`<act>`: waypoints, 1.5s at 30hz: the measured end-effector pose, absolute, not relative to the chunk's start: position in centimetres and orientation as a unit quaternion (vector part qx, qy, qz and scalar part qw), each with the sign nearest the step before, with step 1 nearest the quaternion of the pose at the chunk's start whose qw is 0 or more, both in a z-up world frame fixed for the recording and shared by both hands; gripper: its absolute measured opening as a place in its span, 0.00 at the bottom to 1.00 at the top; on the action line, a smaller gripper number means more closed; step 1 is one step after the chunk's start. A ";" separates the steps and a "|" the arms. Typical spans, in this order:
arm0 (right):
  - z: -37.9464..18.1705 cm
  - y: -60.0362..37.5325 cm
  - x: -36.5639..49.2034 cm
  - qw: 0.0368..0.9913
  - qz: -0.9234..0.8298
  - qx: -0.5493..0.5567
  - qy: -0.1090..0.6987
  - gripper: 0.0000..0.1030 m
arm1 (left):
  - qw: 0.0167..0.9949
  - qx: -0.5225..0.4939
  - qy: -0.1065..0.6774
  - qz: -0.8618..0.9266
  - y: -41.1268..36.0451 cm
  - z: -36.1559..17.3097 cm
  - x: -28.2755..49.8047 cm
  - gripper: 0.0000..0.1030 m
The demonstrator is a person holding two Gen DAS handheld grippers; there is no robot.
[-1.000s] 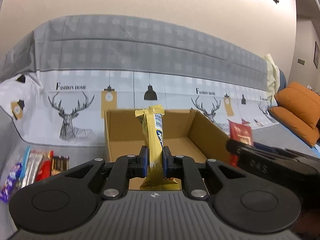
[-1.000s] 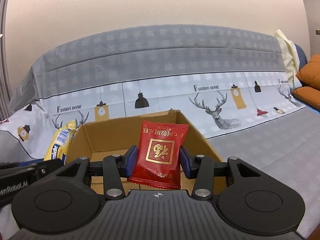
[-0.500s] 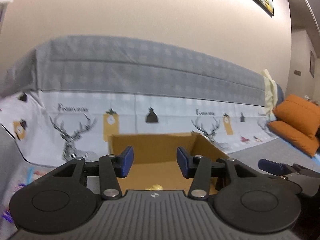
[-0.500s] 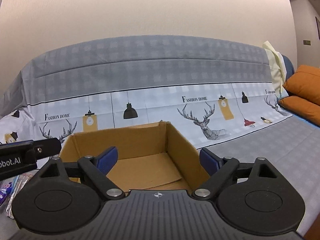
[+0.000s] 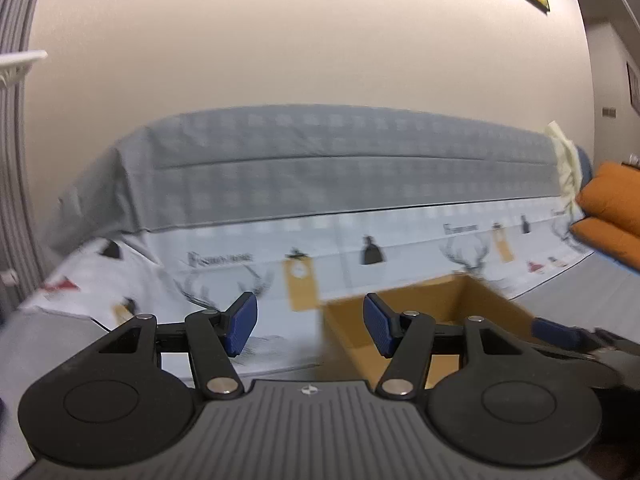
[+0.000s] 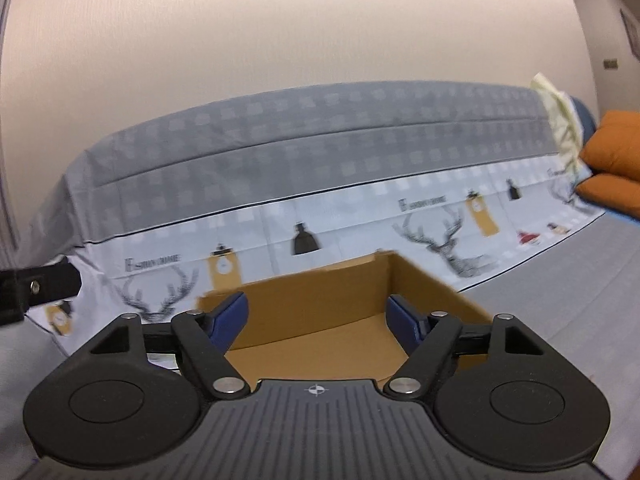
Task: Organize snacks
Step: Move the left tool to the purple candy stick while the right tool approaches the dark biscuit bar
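Observation:
An open cardboard box [image 6: 320, 312] stands on the covered sofa seat; it also shows in the left wrist view [image 5: 452, 304], to the right of centre. My left gripper [image 5: 310, 330] is open and empty, raised and pointing left of the box. My right gripper [image 6: 318, 322] is open and empty, in front of and above the box. The right gripper's blue finger [image 5: 560, 334] pokes in at the right of the left wrist view. Part of the left gripper [image 6: 36, 292] shows at the left of the right wrist view. No snack is in view; the box floor is partly hidden.
The sofa is draped in a grey and white cover with deer and lamp prints [image 6: 304, 184]. Orange cushions [image 5: 612, 208] lie at the right end. A plain wall [image 5: 300, 32] rises behind the sofa.
Both grippers opened and dropped their snacks, the yellow bar and the red packet, out of view. Both then rose and swung left; the box now sits right of the left gripper.

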State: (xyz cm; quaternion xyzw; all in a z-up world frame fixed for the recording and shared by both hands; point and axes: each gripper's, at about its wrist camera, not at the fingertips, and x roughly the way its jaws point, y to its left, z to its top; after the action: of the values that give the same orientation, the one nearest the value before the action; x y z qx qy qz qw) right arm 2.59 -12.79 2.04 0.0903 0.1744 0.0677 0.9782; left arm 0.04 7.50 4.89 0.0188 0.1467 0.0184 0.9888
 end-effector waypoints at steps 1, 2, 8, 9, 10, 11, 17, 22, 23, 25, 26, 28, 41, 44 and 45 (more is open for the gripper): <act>2.0 -12.2 2.4 0.977 0.076 0.094 0.174 0.76 | 0.988 0.034 0.150 0.029 8.4 4.7 0.0 0.60; 2.0 -11.7 2.2 0.976 0.088 0.099 0.175 0.76 | 0.986 0.047 0.155 0.038 9.2 4.2 0.0 0.50; 1.7 -7.8 1.7 0.964 0.170 0.079 0.189 0.76 | 0.974 -0.003 0.215 0.070 14.3 0.5 -0.3 0.00; 1.6 -7.3 1.5 0.963 0.178 0.074 0.191 0.75 | 0.975 -0.030 0.206 0.071 15.4 0.8 -0.5 0.00; 1.4 -6.7 1.4 0.961 0.189 0.067 0.193 0.75 | 0.973 -0.045 0.209 0.081 16.3 0.7 -0.4 0.00; 1.3 -6.1 1.3 0.958 0.201 0.062 0.195 0.72 | 0.968 -0.061 0.223 0.100 17.2 0.3 -0.1 0.00; 0.8 -3.1 1.2 0.941 0.262 0.033 0.210 0.64 | 0.933 -0.161 0.289 0.140 21.4 -1.6 1.2 0.00; -0.1 -0.8 1.6 0.925 0.298 0.021 0.235 0.61 | 0.911 -0.144 0.351 0.160 21.5 -3.5 2.7 0.01; -0.3 -0.2 1.8 0.922 0.304 0.018 0.240 0.61 | 0.907 -0.141 0.361 0.165 21.5 -4.1 2.8 0.01; -0.9 0.9 2.3 0.918 0.308 0.014 0.248 0.61 | 0.900 -0.131 0.377 0.175 21.4 -4.9 3.5 0.01; -1.4 1.6 2.7 0.916 0.309 0.013 0.254 0.61 | 0.897 -0.127 0.384 0.179 21.5 -5.2 3.7 0.01; -2.3 2.7 3.4 0.913 0.308 0.014 0.268 0.61 | 0.889 -0.125 0.399 0.185 21.6 -5.9 4.3 0.03; -8.7 7.8 10.3 0.894 0.257 0.034 0.365 0.76 | 0.862 -0.114 0.451 0.200 22.3 -8.4 6.9 0.30; -10.1 8.4 11.0 0.889 0.250 0.030 0.383 0.77 | 0.860 -0.113 0.457 0.199 22.3 -8.8 7.4 0.30; -10.6 8.6 11.2 0.887 0.249 0.027 0.388 0.77 | 0.859 -0.112 0.460 0.198 22.3 -8.9 7.5 0.31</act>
State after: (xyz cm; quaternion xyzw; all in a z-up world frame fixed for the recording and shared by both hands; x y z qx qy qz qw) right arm 11.24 8.62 -10.56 0.0273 0.3876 0.2486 0.8872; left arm 7.48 22.31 -8.95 -0.1117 0.4596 0.1980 0.8585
